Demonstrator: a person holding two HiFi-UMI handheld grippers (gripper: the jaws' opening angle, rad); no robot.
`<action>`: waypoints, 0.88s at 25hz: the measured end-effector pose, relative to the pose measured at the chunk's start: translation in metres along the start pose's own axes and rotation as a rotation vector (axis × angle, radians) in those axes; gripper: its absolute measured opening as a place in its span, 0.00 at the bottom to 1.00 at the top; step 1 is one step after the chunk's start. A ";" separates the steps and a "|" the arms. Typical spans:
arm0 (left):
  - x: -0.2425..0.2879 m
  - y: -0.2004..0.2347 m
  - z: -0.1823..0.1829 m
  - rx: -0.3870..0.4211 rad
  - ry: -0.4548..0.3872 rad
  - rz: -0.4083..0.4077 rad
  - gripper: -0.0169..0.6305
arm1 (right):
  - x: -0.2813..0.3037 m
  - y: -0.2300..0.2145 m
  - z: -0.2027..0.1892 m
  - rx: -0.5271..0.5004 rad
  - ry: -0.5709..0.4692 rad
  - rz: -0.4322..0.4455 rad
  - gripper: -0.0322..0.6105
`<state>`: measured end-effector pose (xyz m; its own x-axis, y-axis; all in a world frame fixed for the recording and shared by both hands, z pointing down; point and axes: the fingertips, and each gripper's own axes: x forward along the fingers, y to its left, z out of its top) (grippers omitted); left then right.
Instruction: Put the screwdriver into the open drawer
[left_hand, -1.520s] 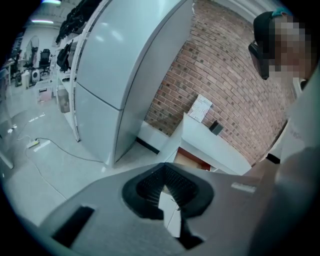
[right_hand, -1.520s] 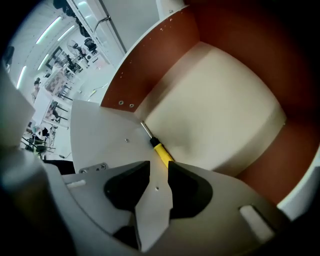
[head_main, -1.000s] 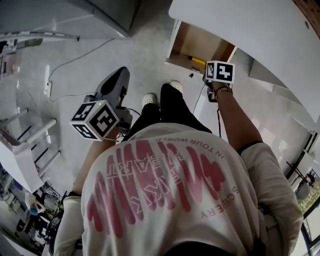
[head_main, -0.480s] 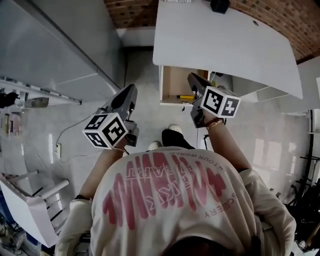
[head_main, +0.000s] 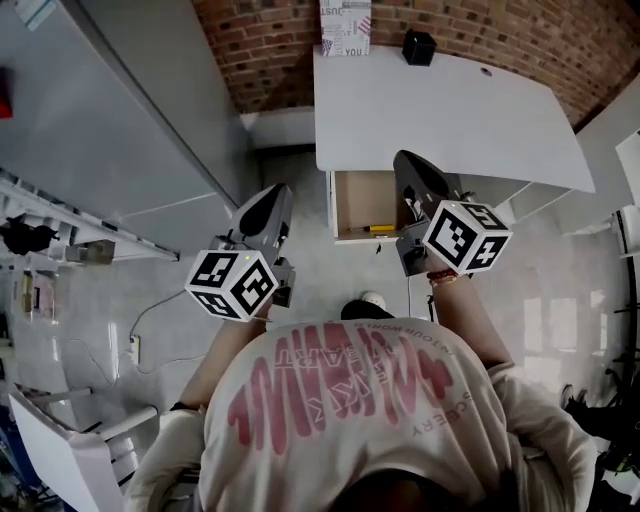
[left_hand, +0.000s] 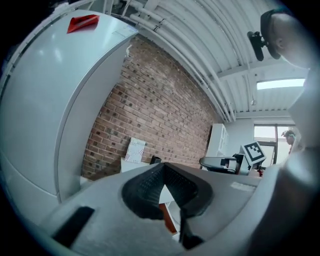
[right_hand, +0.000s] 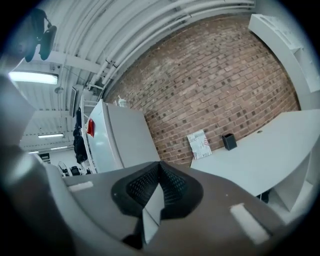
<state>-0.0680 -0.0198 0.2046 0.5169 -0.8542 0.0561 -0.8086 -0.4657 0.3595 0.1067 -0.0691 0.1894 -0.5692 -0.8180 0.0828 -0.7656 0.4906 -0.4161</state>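
Observation:
The open wooden drawer sticks out from under the white desk. A yellow-handled screwdriver lies inside it along its near edge. My right gripper is held level above the drawer's right side, shut with nothing in it; its jaws meet at the tip against the brick wall. My left gripper hovers left of the drawer, apart from it. It is also shut and empty, its tips touching. The right gripper's marker cube shows in the left gripper view.
A tall grey cabinet stands at the left, and a brick wall runs behind the desk. On the desk's far edge are a printed card and a small black box. A cable trails over the floor.
Both grippers have risen from near the floor and drawer to desk height and turned level. The head view has swung up to show the whole desk and the wall. The screwdriver stays in the drawer.

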 end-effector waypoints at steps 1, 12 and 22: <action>-0.001 -0.005 0.004 0.014 -0.009 -0.009 0.03 | -0.003 0.005 0.005 -0.018 -0.022 -0.005 0.06; 0.003 -0.018 0.015 0.056 -0.027 0.009 0.03 | -0.006 0.007 0.024 -0.124 -0.041 -0.022 0.06; 0.014 -0.033 0.015 0.045 -0.033 0.021 0.03 | -0.024 -0.011 0.032 -0.137 -0.010 -0.022 0.06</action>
<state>-0.0382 -0.0202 0.1800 0.4905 -0.8709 0.0324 -0.8316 -0.4566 0.3162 0.1387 -0.0645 0.1630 -0.5496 -0.8315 0.0814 -0.8118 0.5085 -0.2871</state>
